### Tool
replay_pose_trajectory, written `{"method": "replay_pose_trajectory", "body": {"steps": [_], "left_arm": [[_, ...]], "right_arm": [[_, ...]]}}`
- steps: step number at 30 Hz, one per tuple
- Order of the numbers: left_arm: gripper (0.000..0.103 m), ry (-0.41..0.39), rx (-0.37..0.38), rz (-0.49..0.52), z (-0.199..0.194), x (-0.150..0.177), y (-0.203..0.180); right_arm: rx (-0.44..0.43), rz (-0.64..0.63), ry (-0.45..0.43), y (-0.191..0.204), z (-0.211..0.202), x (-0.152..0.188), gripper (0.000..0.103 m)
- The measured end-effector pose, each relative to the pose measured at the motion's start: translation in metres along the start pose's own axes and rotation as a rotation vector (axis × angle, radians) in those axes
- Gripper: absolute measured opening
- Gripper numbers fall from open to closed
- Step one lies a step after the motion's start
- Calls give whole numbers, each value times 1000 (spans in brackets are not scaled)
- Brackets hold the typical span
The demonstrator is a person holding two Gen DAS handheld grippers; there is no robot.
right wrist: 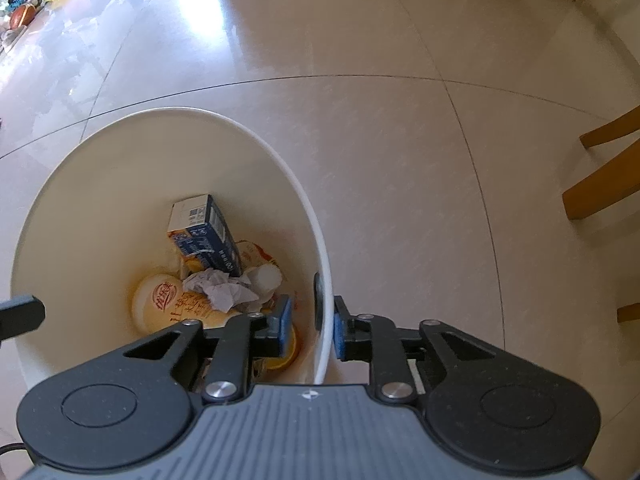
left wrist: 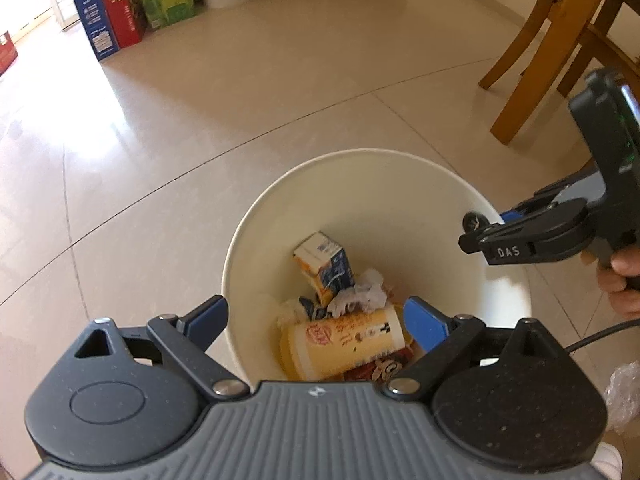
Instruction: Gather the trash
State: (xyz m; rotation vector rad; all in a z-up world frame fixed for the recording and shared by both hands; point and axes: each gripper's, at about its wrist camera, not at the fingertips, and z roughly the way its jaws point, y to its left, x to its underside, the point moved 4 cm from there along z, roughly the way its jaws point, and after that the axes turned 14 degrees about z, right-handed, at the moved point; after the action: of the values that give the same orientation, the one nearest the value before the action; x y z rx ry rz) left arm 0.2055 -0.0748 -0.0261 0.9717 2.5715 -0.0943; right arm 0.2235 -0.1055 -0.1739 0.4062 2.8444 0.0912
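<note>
White trash bin (left wrist: 420, 184) on the tiled floor (left wrist: 240, 100), holding a yellow paper cup (left wrist: 344, 340) on its side, a blue-orange carton (left wrist: 326, 268) and crumpled tissue (left wrist: 364, 294). Left gripper (left wrist: 316, 316) above the near rim, spread wide, empty. Right gripper (right wrist: 312, 326) straddling the bin's right wall, pads slightly apart, not pressing. Wooden chair (left wrist: 552, 40) far right.

Glossy beige tiled floor (left wrist: 280, 92); white bin (left wrist: 400, 184) standing on it; cartons (left wrist: 116, 20) along far edge; wooden chair (left wrist: 560, 40) legs.
</note>
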Motion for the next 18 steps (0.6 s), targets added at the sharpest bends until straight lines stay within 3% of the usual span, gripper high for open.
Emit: {"method": "replay_pose_trajectory", "body": {"steps": [2,6,9,18], "left_arm": [[95,3,-10,-16,-5,2,-1],[95,20,-26,-57,-16,5,-4],[95,43,-53,-91,-26,7,-7],[95,70,-117,-230,-56,24,-18]], "right_arm": [[-11,2,7,1,-4,3,38],[-33,1,28,4,-17,11,66],[-33,-13,31,8,-30,17,77],[-63,-6,30,9,-78,42,98]]}}
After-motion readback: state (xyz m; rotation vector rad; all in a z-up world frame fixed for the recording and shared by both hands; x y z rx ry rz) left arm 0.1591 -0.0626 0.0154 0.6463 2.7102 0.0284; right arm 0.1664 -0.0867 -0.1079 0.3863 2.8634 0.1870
